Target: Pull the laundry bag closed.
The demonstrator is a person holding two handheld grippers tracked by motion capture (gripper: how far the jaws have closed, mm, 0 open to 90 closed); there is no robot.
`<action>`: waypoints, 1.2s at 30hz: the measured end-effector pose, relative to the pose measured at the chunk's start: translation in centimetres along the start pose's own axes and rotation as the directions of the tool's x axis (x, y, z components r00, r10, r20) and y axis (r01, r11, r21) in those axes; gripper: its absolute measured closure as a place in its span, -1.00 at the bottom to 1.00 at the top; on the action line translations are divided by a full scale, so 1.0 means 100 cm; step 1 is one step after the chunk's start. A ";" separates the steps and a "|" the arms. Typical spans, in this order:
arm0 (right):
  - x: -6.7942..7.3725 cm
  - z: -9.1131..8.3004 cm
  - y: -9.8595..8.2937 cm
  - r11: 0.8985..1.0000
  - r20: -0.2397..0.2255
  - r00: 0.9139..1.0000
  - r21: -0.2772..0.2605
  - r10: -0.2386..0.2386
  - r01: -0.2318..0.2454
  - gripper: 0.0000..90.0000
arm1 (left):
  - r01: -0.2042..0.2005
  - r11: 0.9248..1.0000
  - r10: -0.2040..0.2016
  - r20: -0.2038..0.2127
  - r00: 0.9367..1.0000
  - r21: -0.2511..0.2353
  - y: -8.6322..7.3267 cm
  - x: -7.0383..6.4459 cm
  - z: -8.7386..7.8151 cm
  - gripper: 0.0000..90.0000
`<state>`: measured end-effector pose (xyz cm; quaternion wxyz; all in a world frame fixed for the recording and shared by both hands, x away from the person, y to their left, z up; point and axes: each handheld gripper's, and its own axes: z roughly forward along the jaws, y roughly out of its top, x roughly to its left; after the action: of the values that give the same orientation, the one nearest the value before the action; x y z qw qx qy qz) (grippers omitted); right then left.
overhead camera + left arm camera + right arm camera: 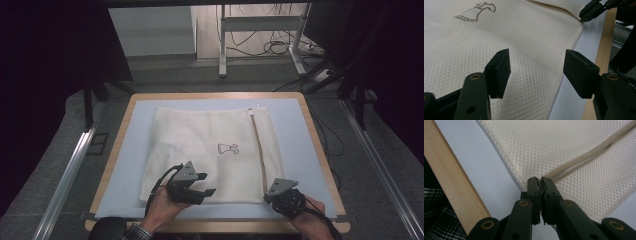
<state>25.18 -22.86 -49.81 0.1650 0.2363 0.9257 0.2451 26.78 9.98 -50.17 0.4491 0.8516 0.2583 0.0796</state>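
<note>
Mesh bag (210, 152) lies flat (zipper (258, 145) running front-to-back).

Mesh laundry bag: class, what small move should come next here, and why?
Probably lower the open left gripper onto the mesh laundry bag to pin it: the right gripper is shut at the near end of the zipper, likely on its pull, ready to draw it.

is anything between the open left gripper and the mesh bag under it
Nothing visible: the left gripper hangs open directly over the cream mesh zip bag, bare fabric between its fingers.
</note>
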 end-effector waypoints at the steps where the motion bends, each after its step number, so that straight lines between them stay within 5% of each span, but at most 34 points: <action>1: 0.000 0.000 0.000 1.000 0.000 1.000 0.000 0.000 0.000 0.89 | -0.005 1.000 0.005 0.002 1.000 0.001 0.001 0.000 0.002 -0.12; 8: -0.001 0.000 0.000 1.000 -0.009 1.000 -0.007 0.024 -0.024 0.89 | -0.031 0.999 0.031 0.028 0.999 -0.010 0.009 -0.006 0.015 0.15; 19: -0.001 0.001 -0.001 0.999 0.000 0.999 -0.007 0.040 -0.040 0.88 | -0.108 0.993 0.107 0.032 0.994 0.047 0.021 -0.028 0.051 0.48; 27: -0.001 0.001 -0.001 0.999 -0.004 0.999 -0.003 0.040 -0.040 0.88 | -0.129 0.990 0.125 0.066 0.990 0.052 0.027 -0.036 0.069 0.60; 36: -0.004 0.002 -0.001 0.997 -0.028 0.997 -0.006 0.076 -0.076 0.88 | -0.095 0.995 0.090 0.121 0.989 0.034 0.034 -0.038 0.088 0.95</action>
<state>25.55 -23.12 -49.97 0.1435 0.2672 0.9175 0.2575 27.98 0.07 -52.21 0.4426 0.8746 0.1929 0.0444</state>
